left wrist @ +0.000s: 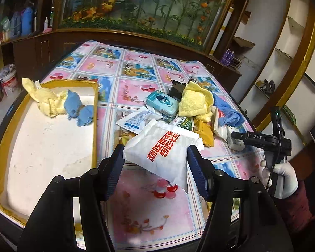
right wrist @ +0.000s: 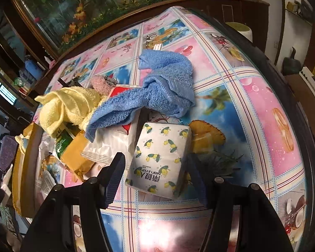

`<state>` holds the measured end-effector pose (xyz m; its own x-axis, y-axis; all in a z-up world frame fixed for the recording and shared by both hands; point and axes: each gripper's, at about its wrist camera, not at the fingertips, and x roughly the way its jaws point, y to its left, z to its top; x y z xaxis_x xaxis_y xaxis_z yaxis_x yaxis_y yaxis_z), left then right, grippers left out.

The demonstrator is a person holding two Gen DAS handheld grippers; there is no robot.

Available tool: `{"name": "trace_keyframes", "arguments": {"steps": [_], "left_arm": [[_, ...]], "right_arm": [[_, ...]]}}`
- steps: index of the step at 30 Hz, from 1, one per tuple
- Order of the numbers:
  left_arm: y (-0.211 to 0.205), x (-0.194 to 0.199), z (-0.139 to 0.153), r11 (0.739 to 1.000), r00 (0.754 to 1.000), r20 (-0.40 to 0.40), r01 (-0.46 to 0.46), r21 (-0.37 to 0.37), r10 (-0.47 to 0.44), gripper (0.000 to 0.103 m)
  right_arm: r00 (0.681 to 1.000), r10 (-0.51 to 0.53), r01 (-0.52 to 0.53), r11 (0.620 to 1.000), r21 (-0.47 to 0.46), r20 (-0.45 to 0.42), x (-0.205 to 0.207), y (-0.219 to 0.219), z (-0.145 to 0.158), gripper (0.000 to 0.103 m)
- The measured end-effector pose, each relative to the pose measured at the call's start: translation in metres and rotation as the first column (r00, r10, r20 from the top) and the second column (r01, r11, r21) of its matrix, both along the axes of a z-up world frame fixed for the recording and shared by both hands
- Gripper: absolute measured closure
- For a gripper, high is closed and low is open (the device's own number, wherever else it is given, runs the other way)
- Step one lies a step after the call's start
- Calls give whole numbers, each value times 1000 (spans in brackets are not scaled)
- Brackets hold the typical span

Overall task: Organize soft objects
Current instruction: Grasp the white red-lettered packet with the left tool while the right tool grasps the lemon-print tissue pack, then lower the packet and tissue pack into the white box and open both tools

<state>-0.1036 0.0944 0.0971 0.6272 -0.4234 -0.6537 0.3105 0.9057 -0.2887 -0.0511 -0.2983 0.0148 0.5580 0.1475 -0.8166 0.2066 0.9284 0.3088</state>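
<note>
My left gripper (left wrist: pixel 156 157) is shut on a white paper bag with red lettering (left wrist: pixel 163 147) and holds it above the table. A yellow-rimmed white tray (left wrist: pixel 46 147) at the left holds a yellow cloth (left wrist: pixel 47 101) and blue cloth pieces (left wrist: pixel 78 109). My right gripper (right wrist: pixel 155 168) is open, its fingers on either side of a white tissue pack with a lemon print (right wrist: pixel 159 157) that lies on the table. Behind it lie a blue towel (right wrist: pixel 157 88) and a yellow towel (right wrist: pixel 67 107); the yellow towel also shows in the left wrist view (left wrist: pixel 194 103).
A mixed pile sits mid-table: a teal tissue pack (left wrist: pixel 162 103), white sachets (left wrist: pixel 132 121), a brown packet (right wrist: pixel 77 157) and a green packet (right wrist: pixel 63 140). The table (right wrist: pixel 252 105) has a patterned cloth. A dark wooden cabinet (left wrist: pixel 115 40) with a flower display stands behind.
</note>
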Motion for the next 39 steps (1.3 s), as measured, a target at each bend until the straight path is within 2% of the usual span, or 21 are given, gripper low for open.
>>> {"name": "trace_keyframes", "arguments": {"steps": [2,3,5,8,12,15,20,24,26,28,31,35,39], "left_arm": [[13,-1,0,1000,1000,1,-27,-11,27,42],[20,-1,1,999,999,4,-42,-12,42,42],[36,-1,0,997,997,2,-79,-9,79,42],[64,2,-4,990,990,-13,-144,-7,144,42],[102,12,-12,969,969,-37,-243,40,244,42],[124,31,-20,953,952,-66,-292,82,298,42],[150,78,-33,930,927,-107,-345,130,359,41],[166,120,-59,920,903,-188,-361,150,385,40],[171,123,-60,919,900,-189,-372,132,392,40],[175,116,-53,924,904,-191,-375,79,383,40],[180,106,-53,926,910,-174,-375,45,377,40],[180,99,-55,924,916,-123,-377,67,383,39],[182,97,-57,932,926,-118,-351,87,360,39]], "right_arm": [[1000,-2,2,998,-61,-12,3,6,-3,42],[1000,3,-4,996,-90,-19,4,9,-3,48],[1000,-1,0,994,-106,-13,-1,9,-2,52],[1000,4,-4,996,-86,-3,-16,7,0,54],[999,22,-21,1000,-12,28,-53,5,13,54],[996,50,-51,999,16,76,-72,11,28,54],[974,166,-171,985,19,156,-72,52,58,54],[937,305,-314,949,29,170,-55,106,66,54],[914,370,-381,924,39,166,-44,135,67,54],[889,429,-441,896,48,160,-35,167,68,54],[837,526,-538,841,49,152,-19,220,72,54],[757,634,-644,765,13,159,2,296,80,54],[704,698,-704,711,-4,131,29,359,79,54]]}}
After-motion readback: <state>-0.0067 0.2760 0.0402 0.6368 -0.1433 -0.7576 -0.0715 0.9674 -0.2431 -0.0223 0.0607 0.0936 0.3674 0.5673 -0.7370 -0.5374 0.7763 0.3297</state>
